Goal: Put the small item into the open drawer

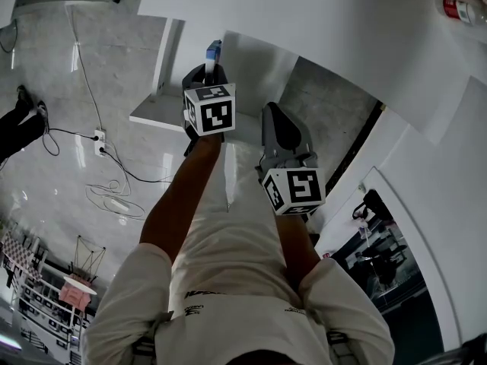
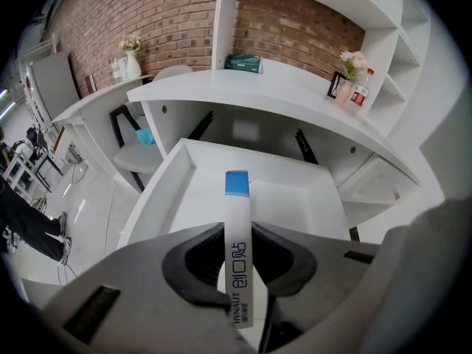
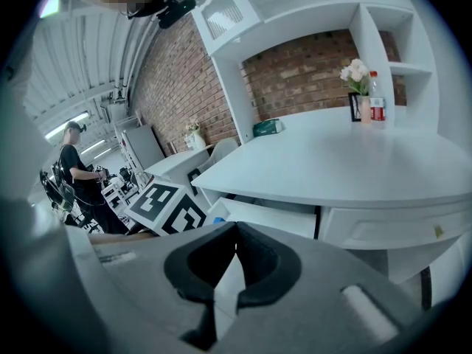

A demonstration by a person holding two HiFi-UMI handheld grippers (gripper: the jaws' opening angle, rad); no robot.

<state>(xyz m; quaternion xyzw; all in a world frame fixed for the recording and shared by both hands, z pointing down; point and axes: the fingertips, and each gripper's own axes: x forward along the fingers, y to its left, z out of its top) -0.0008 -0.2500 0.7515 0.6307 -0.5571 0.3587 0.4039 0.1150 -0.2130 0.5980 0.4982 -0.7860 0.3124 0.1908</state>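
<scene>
Two grippers are up, but only the left gripper [image 2: 237,227] has work. Its jaws are clamped on the flat sides of the box [image 2: 237,249], a thin white carton with a blue end. They pinch it near its middle, so the blue end sticks out past the tips and the printed end runs back between the pads. We judge the step in hand to be the placing: the box hangs over the floor of the drawer [image 2: 295,198], near its middle, blue end pointing at the drawer's back wall. It looks clear of the floor and of both side walls, though we cannot tell how high it hangs. The next move, as we read it, calls for lowering the left gripper toward the drawer's floor and then parting the jaws, so the box lies flat inside rather than tipping on its narrow edge. The right gripper [image 3: 236,231] waits short of the drawer's front, jaws together on nothing.
</scene>
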